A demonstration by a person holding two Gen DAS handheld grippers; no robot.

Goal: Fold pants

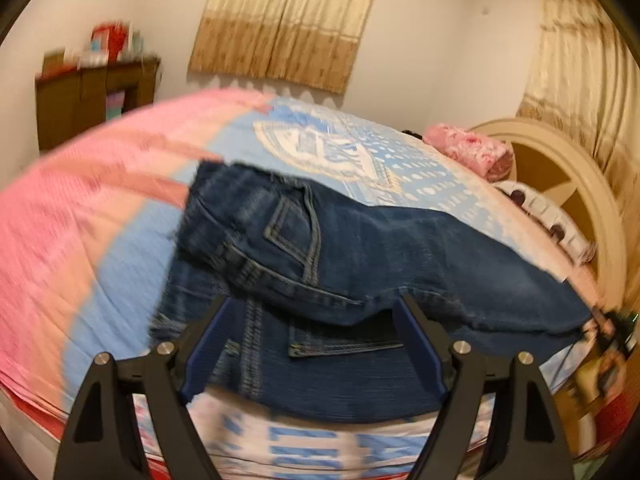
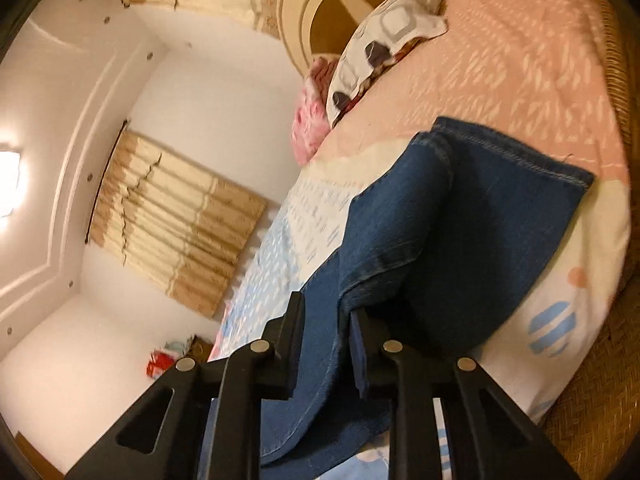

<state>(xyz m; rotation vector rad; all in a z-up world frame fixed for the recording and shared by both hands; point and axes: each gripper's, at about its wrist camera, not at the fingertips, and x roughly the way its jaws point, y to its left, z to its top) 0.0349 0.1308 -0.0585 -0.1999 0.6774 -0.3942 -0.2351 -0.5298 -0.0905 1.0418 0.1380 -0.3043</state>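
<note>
Dark blue jeans lie on the bed, folded lengthwise with a back pocket facing up and the waist end at the left. My left gripper is open, its blue pads straddling the waist area just above the near fabric. In the right wrist view the leg part of the jeans runs to the hems near the pillows. My right gripper is shut on a fold of the jeans leg, and cloth hangs down between its fingers.
The bedspread is pink and light blue. Pillows and a pink roll lie by the cream headboard. A brown cabinet stands by the far wall. A woven mat edge shows at right.
</note>
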